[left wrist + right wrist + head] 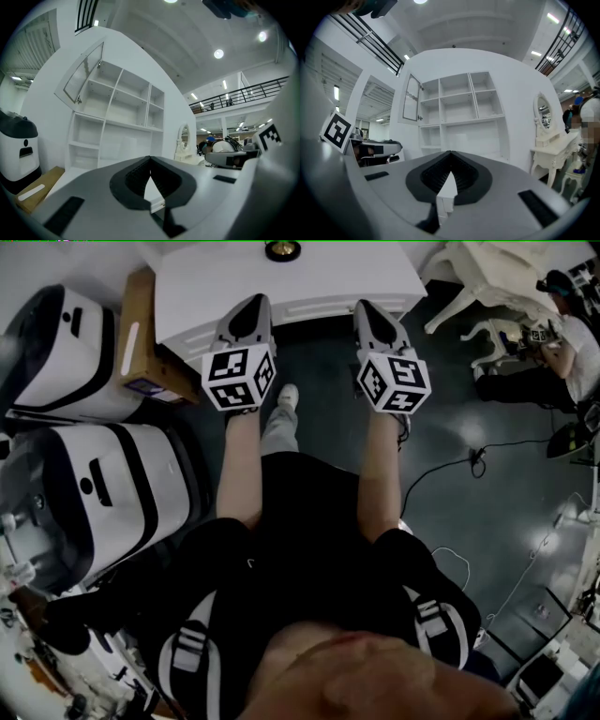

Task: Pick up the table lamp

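At the far edge of a white table, cut off by the top of the head view, sits a dark round object with a brass-coloured ring; I cannot tell whether it is the lamp. My left gripper and right gripper are held side by side, pointing level at the table's near edge. Both are well short of the round object. In the left gripper view the left gripper has its tips together with nothing between them. The right gripper looks the same in its own view.
Two white-and-black machines and a cardboard box stand at the left. A white shelf unit rises behind the table. White ornate furniture, a seated person and floor cables are at the right.
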